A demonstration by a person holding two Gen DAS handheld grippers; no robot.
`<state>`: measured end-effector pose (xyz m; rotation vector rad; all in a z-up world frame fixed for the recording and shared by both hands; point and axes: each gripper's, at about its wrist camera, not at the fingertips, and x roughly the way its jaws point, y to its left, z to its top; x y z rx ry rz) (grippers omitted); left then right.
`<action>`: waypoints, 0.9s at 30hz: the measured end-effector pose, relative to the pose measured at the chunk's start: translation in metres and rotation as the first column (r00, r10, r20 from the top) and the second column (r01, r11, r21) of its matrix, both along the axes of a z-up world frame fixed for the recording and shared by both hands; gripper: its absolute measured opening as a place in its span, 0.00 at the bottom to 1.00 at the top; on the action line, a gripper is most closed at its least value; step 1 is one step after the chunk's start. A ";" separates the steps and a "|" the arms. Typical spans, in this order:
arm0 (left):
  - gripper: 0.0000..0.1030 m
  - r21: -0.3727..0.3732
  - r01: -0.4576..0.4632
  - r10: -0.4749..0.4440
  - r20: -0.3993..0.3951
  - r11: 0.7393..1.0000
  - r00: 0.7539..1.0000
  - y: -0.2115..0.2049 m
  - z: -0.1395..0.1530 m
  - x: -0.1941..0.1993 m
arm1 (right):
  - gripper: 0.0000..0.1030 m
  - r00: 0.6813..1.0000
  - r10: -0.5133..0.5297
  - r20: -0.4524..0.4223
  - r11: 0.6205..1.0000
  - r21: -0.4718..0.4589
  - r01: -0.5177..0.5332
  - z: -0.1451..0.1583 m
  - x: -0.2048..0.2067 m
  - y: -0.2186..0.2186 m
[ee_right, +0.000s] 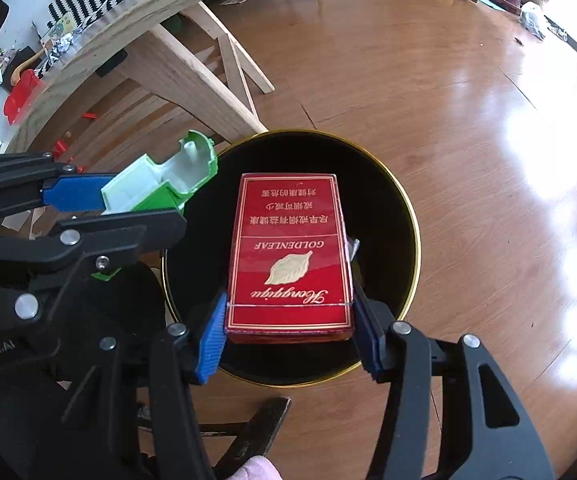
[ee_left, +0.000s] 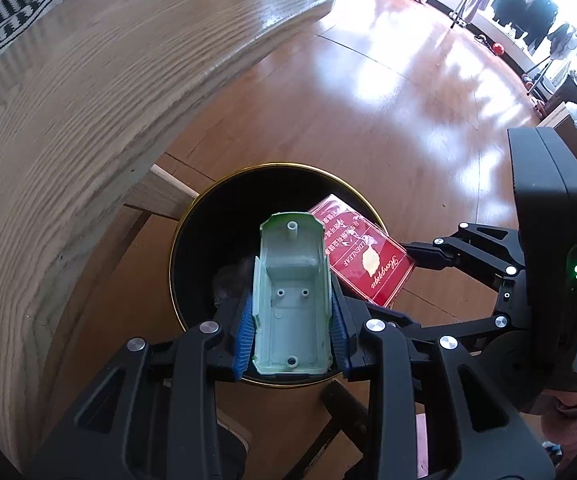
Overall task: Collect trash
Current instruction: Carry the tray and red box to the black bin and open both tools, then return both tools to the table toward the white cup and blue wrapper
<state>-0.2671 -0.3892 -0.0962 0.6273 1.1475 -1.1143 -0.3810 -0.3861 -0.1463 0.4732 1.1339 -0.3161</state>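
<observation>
My left gripper (ee_left: 292,332) is shut on a pale green plastic car shell (ee_left: 290,296) and holds it over the black gold-rimmed trash bin (ee_left: 192,216) on the floor. My right gripper (ee_right: 288,336) is shut on a red cigarette box (ee_right: 288,256) and holds it over the same bin (ee_right: 400,200). The box also shows in the left wrist view (ee_left: 364,256), and the green shell in the right wrist view (ee_right: 160,184), at the bin's left rim. Some dark crumpled trash (ee_left: 232,280) lies inside the bin.
A wooden table (ee_left: 88,100) stands left of the bin, its legs (ee_right: 208,80) close to the rim. Small litter and a red toy (ee_right: 20,96) lie on the tabletop. Glossy wooden floor (ee_right: 448,100) extends right and beyond. A dark chair part (ee_right: 248,428) is just below the bin.
</observation>
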 end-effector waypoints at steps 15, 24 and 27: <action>0.89 -0.054 -0.029 0.029 0.004 0.998 1.000 -0.002 0.017 0.001 | 0.90 0.998 0.048 -0.045 0.989 -0.138 -0.054 0.007 -0.008 -0.001; 0.91 -0.293 -0.226 0.244 0.028 0.929 0.969 0.080 0.120 0.070 | 0.92 0.993 -0.113 0.039 0.954 -0.274 0.120 0.060 -0.007 -0.023; 0.94 -0.334 -0.346 0.388 0.065 0.877 0.920 0.139 0.146 0.113 | 0.93 0.990 -0.073 0.121 0.947 -0.302 0.107 0.093 0.023 -0.009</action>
